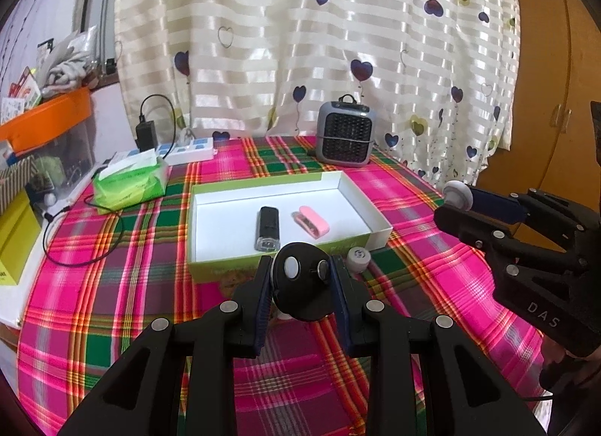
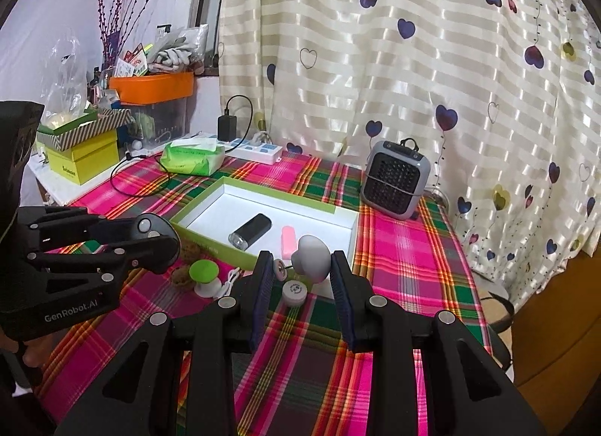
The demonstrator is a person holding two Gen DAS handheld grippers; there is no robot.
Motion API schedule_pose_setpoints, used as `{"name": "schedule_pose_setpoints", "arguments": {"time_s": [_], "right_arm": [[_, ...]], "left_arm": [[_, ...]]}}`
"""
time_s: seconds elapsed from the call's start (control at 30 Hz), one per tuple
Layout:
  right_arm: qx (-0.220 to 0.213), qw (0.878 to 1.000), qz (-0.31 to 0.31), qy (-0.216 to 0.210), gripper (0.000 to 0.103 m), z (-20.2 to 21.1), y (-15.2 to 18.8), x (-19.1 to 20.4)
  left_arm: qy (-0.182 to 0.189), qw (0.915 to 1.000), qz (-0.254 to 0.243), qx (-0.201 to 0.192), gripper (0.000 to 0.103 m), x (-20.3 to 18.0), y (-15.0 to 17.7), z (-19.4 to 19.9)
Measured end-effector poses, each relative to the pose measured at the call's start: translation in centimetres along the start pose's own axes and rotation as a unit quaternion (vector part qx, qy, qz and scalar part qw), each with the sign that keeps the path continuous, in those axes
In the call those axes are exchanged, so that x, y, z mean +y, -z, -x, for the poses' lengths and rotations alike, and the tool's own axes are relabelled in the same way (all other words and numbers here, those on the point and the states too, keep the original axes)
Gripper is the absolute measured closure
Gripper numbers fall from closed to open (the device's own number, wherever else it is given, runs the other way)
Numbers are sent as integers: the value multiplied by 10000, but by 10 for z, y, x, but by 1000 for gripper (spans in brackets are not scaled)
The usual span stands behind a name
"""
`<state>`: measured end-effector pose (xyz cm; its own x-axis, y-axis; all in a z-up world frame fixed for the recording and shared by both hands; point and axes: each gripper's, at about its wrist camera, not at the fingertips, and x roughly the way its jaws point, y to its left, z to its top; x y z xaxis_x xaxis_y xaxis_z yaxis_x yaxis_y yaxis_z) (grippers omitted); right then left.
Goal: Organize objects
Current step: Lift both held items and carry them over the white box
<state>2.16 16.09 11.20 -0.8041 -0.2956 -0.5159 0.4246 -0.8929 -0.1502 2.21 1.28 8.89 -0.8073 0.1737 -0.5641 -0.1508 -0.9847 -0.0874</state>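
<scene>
While a black round disc with a white button (image 1: 300,284) is pinched by the left gripper (image 1: 300,282) and a grey-white mushroom-shaped lamp (image 2: 313,257) by the right gripper (image 2: 302,270), both are held near the open white-lined green cardboard box (image 1: 360,188), probably for placing inside.

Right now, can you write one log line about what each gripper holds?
left gripper: shut on round black disc gadget | right gripper: shut on grey-white mushroom-shaped lamp | white open box: black flashlight, pink case inside

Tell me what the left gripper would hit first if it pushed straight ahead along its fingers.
Likely the near green wall of the open white-lined cardboard box, straight ahead of the left gripper, which holds a black round disc-shaped gadget. Height is unclear; it might clear the wall.
</scene>
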Motion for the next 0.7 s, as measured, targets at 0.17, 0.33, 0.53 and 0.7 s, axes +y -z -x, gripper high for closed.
{"name": "schedule_pose_setpoints", "arguments": {"time_s": [0.17,0.33,0.53,0.7], "right_arm": [[-30,10000,46,30,71,1,-3,2],[-17,10000,70,-10,71,-3,-6,4],[55,9997,17,-245,71,-12,-9,7],[133,9991,-8,-412,71,-22,-10,9]], "left_arm": [[43,10000,-43,-63,76,-3,-4,2],[61,9999,-54,-77,76,-4,-6,1],[51,10000,-48,-68,76,-4,-6,0],[42,10000,-29,-15,76,-3,-10,-8]]}}
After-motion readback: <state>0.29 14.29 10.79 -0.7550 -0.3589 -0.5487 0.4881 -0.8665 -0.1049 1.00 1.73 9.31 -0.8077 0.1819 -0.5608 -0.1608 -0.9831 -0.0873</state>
